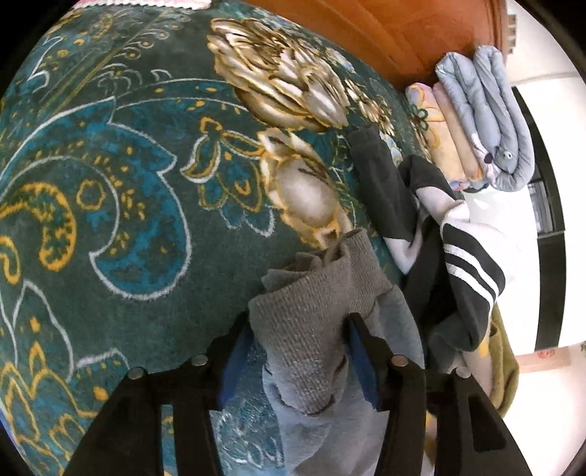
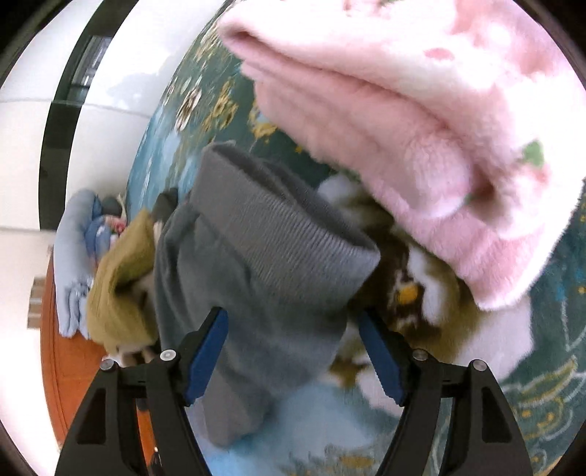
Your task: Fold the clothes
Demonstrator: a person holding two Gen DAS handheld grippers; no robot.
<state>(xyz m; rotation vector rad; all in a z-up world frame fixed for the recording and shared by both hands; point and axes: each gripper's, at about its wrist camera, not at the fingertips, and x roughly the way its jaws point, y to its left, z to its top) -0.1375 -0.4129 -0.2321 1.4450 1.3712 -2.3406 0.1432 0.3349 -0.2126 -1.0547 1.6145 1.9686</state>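
Observation:
A grey knit garment [image 1: 315, 289] with a ribbed cuff lies bunched on the green patterned bedspread [image 1: 110, 190]. My left gripper [image 1: 298, 316] straddles it, jaws part open, and the cloth fills most of the gap. In the right wrist view the same grey garment [image 2: 263, 238] runs between the fingers of my right gripper [image 2: 291, 311]. Those jaws stand wide. The left blue pad [image 2: 205, 359] brushes the cloth, and a gap shows at the right pad [image 2: 381, 359].
A folded pink fleece [image 2: 384, 110] lies just beyond the right gripper. A heap with a dark white-striped garment [image 1: 468, 263] and an olive one [image 1: 505, 369] lies at the bed's edge. Folded blue quilts [image 1: 487, 110] rest against the wooden bed end [image 1: 403, 29].

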